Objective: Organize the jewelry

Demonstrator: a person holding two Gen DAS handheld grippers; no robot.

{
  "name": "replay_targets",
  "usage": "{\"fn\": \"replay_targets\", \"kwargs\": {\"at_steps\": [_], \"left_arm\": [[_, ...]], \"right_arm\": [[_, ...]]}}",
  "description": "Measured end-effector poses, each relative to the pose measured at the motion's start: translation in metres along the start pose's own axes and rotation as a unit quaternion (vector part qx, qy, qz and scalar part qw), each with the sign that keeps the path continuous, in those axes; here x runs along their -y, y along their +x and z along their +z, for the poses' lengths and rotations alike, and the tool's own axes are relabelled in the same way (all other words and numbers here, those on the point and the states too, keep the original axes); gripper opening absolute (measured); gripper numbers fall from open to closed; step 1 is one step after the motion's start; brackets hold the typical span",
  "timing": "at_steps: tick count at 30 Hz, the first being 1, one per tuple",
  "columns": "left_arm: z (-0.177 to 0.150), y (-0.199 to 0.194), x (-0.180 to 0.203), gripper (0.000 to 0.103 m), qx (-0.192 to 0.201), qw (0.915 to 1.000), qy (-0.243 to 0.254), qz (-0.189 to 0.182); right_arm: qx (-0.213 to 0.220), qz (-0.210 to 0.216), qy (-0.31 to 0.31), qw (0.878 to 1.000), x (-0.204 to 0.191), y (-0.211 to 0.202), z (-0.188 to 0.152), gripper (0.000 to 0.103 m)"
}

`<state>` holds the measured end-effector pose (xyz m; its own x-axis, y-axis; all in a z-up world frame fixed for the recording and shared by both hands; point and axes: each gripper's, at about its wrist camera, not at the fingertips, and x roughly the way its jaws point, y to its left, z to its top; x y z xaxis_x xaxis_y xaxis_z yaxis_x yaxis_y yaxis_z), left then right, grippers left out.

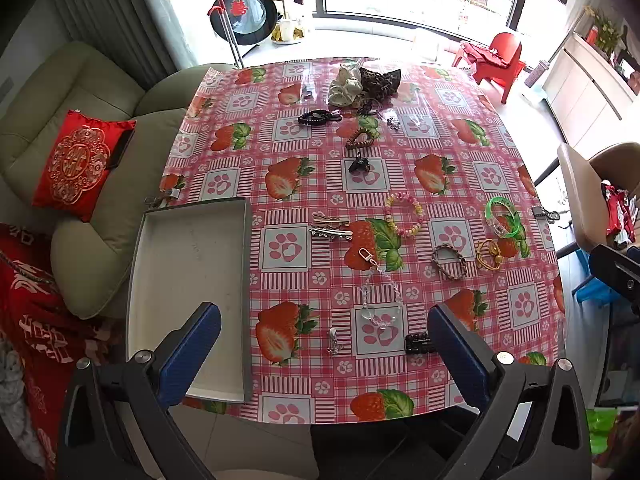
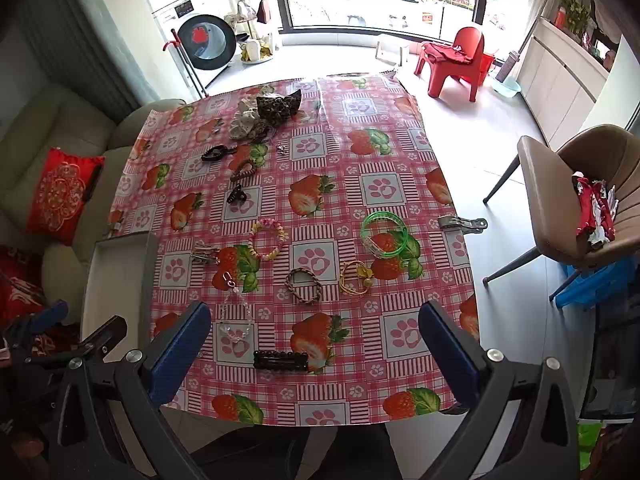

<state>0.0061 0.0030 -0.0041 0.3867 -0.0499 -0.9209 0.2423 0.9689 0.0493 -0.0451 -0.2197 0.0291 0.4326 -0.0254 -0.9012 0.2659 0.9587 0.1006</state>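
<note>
Both grippers hover over the near edge of the strawberry tablecloth [image 2: 360, 208], jaws spread wide, nothing between them.

Your right gripper [image 2: 316, 344]: the nearest piece is the black hair barrette [image 2: 281, 360], lying just ahead and slightly left of centre between the fingers. Its long axis runs left to right, so it lies across the gap, end to end between the two pads. In my judgement you would have to roll the wrist to pinch it across its narrow width.

Your left gripper [image 1: 324, 344]: the same barrette [image 1: 419, 343] sits hard by its right finger, off centre. The small silver charm [image 1: 334, 341] and the clear bead chain [image 1: 374, 296] lie nearer its middle line. The chain runs away from you, its gold clasp at the far end.

The open grey tray [image 1: 192, 272] lies to the left, partly over the table edge and beside the left gripper, so the left hand is nearer the drop.

Further out: braided brown bracelet [image 2: 304, 286], yellow hair tie [image 2: 356, 278], pastel bead bracelet [image 2: 267, 240], green bangle [image 2: 385, 236].

Far edge: scrunchies [image 2: 264, 116], well apart.
</note>
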Motion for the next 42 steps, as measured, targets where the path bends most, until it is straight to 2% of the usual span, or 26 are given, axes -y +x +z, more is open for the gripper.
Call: {"fn": "replay_targets", "kwargs": {"at_steps": [42], "left_arm": [[0.0, 0.001, 0.002, 0.103, -0.002, 1.0, 0.002, -0.001]], "right_arm": [[-0.002, 0.001, -0.011, 1.0, -0.011, 0.004, 0.0, 0.103]]}}
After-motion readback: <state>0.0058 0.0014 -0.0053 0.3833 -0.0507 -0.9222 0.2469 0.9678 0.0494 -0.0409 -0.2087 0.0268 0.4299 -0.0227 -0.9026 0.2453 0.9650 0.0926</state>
